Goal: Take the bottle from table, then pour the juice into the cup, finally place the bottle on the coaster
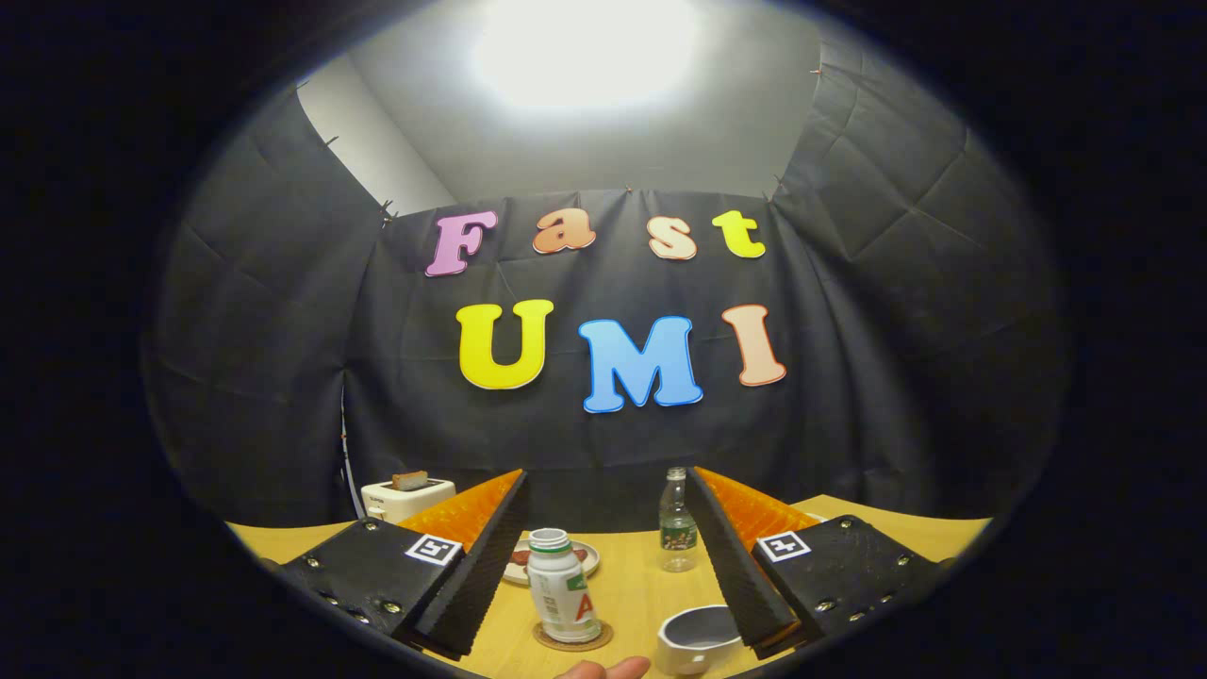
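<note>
The white plastic bottle with a green-banded neck [562,587] stands upright on the round brown coaster [572,638], so placing looks done. The jaws of the gripper [603,622] gape released around it, with the grey-lined white cup [699,639] near the surface's front edge.

Black screwed mounts, square tags, ridged fingers [486,556]

We see a yellow wooden table [632,589] carrying everything. Near us, a white bottle [562,587] with no cap stands upright on a round cork coaster [572,638]. To its right sits a white cup [698,638]. Behind the white bottle lies a plate [589,556] with food we cannot identify. Farther right stands a clear plastic water bottle [677,523]. At the far left sits a white toaster [405,497] holding toast.

The gripper [603,566] has its fingers spread wide above the table, gripping nothing.
</note>
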`<state>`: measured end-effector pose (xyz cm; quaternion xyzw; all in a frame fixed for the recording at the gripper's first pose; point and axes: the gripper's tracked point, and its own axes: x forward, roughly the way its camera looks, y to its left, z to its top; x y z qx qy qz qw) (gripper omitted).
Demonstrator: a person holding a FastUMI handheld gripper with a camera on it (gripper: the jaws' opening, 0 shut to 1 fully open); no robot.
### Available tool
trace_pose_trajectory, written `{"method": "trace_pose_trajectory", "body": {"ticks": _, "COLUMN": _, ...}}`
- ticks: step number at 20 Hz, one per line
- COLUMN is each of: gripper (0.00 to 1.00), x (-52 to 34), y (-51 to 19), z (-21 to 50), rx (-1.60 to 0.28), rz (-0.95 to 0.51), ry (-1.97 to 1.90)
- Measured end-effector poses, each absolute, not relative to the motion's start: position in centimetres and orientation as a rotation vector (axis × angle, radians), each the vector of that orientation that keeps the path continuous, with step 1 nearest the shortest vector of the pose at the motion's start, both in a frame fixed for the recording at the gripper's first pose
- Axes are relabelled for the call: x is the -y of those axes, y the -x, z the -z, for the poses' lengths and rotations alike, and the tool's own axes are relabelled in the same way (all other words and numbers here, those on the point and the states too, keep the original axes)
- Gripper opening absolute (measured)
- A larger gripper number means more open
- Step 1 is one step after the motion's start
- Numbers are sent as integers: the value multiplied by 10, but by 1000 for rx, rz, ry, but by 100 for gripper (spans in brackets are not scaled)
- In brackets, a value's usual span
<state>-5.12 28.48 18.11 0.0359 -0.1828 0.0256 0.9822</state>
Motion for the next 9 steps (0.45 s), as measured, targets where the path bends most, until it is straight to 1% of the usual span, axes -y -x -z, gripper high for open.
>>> {"method": "trace_pose_trajectory", "body": {"ticks": 3, "gripper": 98, "x": -215, "y": 60, "z": -177, "rx": 408, "rz": 33, "ry": -1}}
{"method": "trace_pose_trajectory", "body": {"ticks": 6, "gripper": 98, "x": -131, "y": 57, "z": -154, "rx": 396, "rz": 178, "ry": 61}}
{"method": "trace_pose_trajectory", "body": {"ticks": 9, "gripper": 98, "x": -74, "y": 39, "z": -117, "rx": 346, "rz": 208, "ry": 96}}
